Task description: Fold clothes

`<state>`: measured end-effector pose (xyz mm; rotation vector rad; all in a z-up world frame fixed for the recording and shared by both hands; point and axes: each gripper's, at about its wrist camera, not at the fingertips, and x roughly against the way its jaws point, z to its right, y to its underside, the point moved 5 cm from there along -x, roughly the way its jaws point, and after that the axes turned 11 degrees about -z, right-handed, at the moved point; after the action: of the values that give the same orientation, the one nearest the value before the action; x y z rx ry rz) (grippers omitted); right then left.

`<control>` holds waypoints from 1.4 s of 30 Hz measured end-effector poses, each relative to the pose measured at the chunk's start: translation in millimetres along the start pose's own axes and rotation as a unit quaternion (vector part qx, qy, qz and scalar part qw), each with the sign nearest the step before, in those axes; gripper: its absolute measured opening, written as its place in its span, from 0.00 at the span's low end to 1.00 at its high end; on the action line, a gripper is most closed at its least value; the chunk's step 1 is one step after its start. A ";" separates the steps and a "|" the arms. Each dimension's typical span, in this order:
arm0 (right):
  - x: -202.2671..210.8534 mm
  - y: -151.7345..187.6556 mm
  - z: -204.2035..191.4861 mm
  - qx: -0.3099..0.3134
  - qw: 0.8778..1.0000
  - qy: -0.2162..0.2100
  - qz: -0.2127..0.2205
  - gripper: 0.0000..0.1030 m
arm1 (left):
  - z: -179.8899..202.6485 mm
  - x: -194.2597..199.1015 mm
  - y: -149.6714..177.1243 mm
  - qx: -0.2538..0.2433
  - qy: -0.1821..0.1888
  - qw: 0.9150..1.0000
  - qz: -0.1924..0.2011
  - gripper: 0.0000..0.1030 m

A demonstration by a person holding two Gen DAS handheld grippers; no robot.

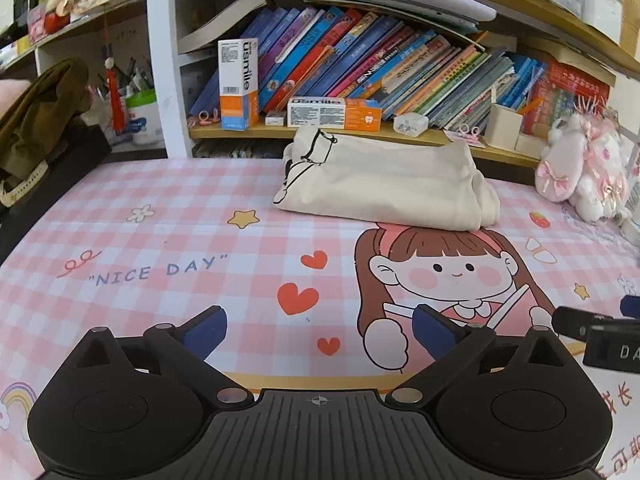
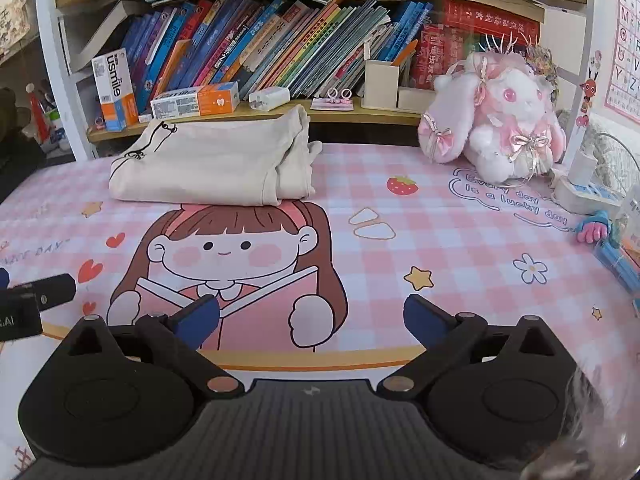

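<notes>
From your left wrist camera, your left claw (image 1: 318, 330) hangs low over the worktop (image 1: 160, 216), its blue-padded fingers spread wide apart with nothing between them. The garment (image 1: 384, 184), cream cloth with a black line drawing near one end, lies well ahead of it at the far edge of the worktop, just in front of the bookshelf (image 1: 360, 132). It sits as a compact, layered rectangle, so it looks already folded and set back out of the working space. A plush rabbit (image 1: 576, 172) sits to its right, and a dark olive cloth (image 1: 36, 120) is heaped at the far left. Part of your other claw shows at the right edge. From your right wrist camera, your right claw (image 2: 312, 320) is likewise spread wide and holds nothing, hovering over the cartoon girl printed on the mat. The garment (image 2: 208, 164) lies ahead and to the left, its stacked edges facing right, apart from the rabbit (image 2: 496, 120). Both claws being empty and drawn back suggests this fold is finished; the olive cloth may be the next piece.
</notes>
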<state>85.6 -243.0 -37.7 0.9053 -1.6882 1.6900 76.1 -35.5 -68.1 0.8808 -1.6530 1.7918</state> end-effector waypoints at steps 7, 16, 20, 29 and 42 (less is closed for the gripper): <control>-1.6 0.0 -0.1 0.000 1.000 -0.001 -0.005 0.97 | 0.8 -2.1 -0.1 0.000 0.000 1.000 -0.006 0.99; -3.9 0.7 -0.5 0.000 1.000 -0.005 -0.010 0.98 | 1.0 -1.8 0.7 0.001 0.000 1.000 -0.003 0.99; -5.0 0.9 1.0 -0.001 1.000 -0.006 -0.012 0.98 | 1.1 -2.0 0.7 0.002 0.000 1.000 -0.004 0.99; -6.1 1.9 1.7 -0.002 1.000 -0.008 -0.017 0.98 | 0.7 -3.1 2.2 0.005 0.002 1.000 -0.008 0.99; -7.7 3.1 0.7 0.001 1.000 -0.009 -0.023 0.98 | -0.3 -3.1 2.2 0.011 0.008 1.000 -0.010 0.99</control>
<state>87.8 -243.3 -45.7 0.9552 -1.6652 1.6583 76.4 -35.2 -71.9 0.8878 -1.6126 1.8014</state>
